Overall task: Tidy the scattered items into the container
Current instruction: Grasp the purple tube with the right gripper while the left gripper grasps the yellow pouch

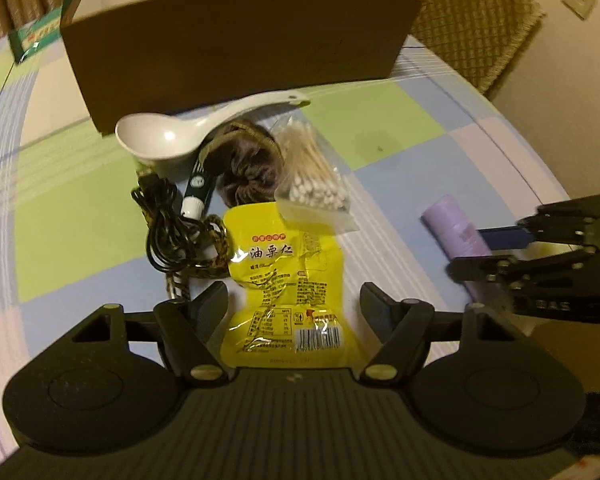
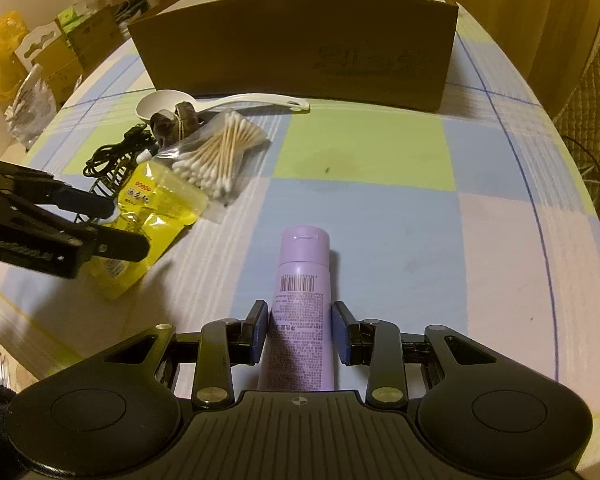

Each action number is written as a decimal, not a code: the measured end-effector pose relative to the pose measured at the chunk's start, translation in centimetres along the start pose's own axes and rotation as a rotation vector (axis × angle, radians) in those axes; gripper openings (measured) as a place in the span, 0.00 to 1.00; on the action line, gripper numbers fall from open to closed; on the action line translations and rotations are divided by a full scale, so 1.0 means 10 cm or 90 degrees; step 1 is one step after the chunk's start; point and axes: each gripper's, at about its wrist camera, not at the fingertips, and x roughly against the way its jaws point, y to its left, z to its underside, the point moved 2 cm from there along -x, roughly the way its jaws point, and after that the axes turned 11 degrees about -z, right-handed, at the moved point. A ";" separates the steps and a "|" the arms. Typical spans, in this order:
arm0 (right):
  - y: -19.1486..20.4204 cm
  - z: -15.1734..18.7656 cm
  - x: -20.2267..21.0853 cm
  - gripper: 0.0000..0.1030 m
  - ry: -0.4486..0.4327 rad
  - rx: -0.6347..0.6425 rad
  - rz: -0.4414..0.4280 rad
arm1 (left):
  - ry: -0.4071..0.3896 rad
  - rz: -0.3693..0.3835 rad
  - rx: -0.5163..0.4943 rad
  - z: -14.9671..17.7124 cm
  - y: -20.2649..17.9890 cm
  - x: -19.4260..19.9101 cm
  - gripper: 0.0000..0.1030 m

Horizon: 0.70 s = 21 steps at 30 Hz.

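Observation:
A yellow snack packet (image 1: 284, 280) lies flat on the checked tablecloth. My left gripper (image 1: 293, 300) stands open over it, one finger at each side of the packet. A purple tube (image 2: 300, 280) lies lengthwise between the pads of my right gripper (image 2: 300, 332), which is shut on its lower body. Behind the packet lie a white spoon (image 1: 156, 136), a bag of cotton swabs (image 1: 312, 168), a dark hairpiece (image 1: 244, 176) and a black cable (image 1: 164, 232). The brown box (image 1: 228, 60) stands open-topped at the back.
A green carton (image 1: 40, 36) sits at the back left by the box. A woven chair (image 1: 472, 20) stands beyond the table's far right edge. Cartons and bags (image 2: 52, 56) are stacked off the table's left side. The round table edge (image 2: 548, 280) curves close on the right.

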 end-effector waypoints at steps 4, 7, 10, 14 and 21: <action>-0.07 -0.03 -0.01 0.31 0.005 0.015 -0.010 | 0.004 -0.016 0.031 -0.01 -0.03 -0.11 0.66; -0.12 -0.06 0.00 0.31 0.011 0.029 -0.018 | -0.013 -0.041 0.036 -0.03 -0.09 -0.14 0.66; -0.16 -0.10 -0.02 0.31 0.016 0.048 -0.026 | -0.030 -0.073 0.032 -0.01 -0.16 -0.14 0.66; -0.21 -0.16 -0.04 0.31 0.024 0.076 -0.042 | -0.058 -0.111 0.017 0.05 -0.30 -0.14 0.67; -0.28 -0.26 -0.09 0.31 0.036 0.124 -0.071 | -0.064 -0.132 0.042 0.07 -0.37 -0.10 0.54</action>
